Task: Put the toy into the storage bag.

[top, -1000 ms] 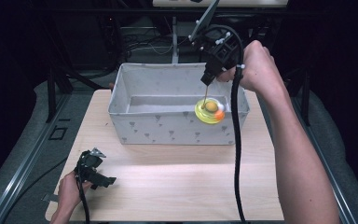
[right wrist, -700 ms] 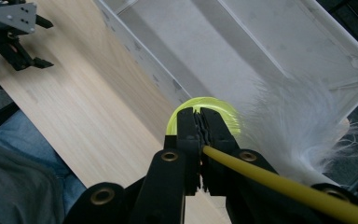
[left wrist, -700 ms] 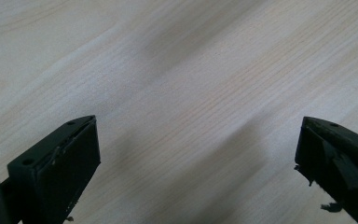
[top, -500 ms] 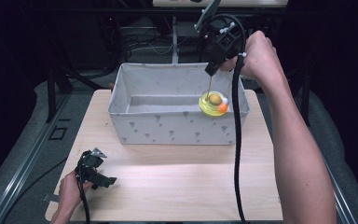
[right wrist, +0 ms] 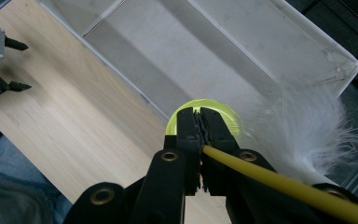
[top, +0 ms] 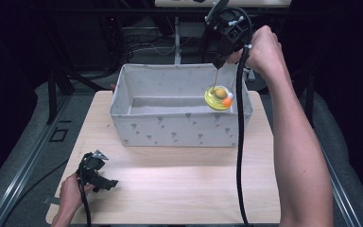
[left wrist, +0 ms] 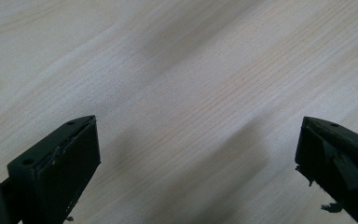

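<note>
right tool (top: 216, 64): clamped on thin yellow stick of feathered yellow-disc toy (top: 219, 98), hanging over right end of grey fabric bin (top: 179, 130) | left tool (top: 105, 177): open, idle on light wooden surface (top: 184, 175) | progress: toy lifted above bin; lowering and release left

A dim lab recording booth — pale wooden table (top: 179, 189) on a metal frame (top: 23, 161), dark surroundings, tangled cables (top: 142, 42) behind.
</note>
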The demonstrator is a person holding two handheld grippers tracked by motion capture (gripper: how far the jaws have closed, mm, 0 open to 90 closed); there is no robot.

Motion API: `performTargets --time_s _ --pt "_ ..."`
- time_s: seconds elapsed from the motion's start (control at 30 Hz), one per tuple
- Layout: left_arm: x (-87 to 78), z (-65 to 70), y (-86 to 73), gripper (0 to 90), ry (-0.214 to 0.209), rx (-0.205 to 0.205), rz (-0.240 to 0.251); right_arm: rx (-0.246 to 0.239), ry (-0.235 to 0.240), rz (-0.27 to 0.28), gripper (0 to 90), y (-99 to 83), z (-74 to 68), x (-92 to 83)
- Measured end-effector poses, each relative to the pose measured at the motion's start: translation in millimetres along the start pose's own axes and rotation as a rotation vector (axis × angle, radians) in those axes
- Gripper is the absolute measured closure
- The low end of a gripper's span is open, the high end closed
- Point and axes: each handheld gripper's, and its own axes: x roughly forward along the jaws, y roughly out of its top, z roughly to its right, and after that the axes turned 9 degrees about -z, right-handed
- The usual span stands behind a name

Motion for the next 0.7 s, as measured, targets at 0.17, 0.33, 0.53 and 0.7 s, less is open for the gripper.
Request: performTargets --time_s 0.17,0.33,0.53,0.7 --pt "1.0 0.2 0.0 0.0 0.0 0.005 -0.007 0.035 -0.004 -0.004 87.5 4.0 11.8 4.6" --pt "0.4 -0.6 -0.3 0.0 -0.002 0.0 -0.004 0.067 0.001 0.0 87.5 7.4 24.1 12.4" --pt "-0.1 0.6 -0.2 0.0 0.001 0.008 -0.004 0.082 0.014 -0.003 87.6 11.7 35.0 25.4" --pt "-0.8 -0.4 -1.1 0.0 0.003 0.0 0.006 0.095 0.017 -0.016 87.6 14.2 41.3 39.6"
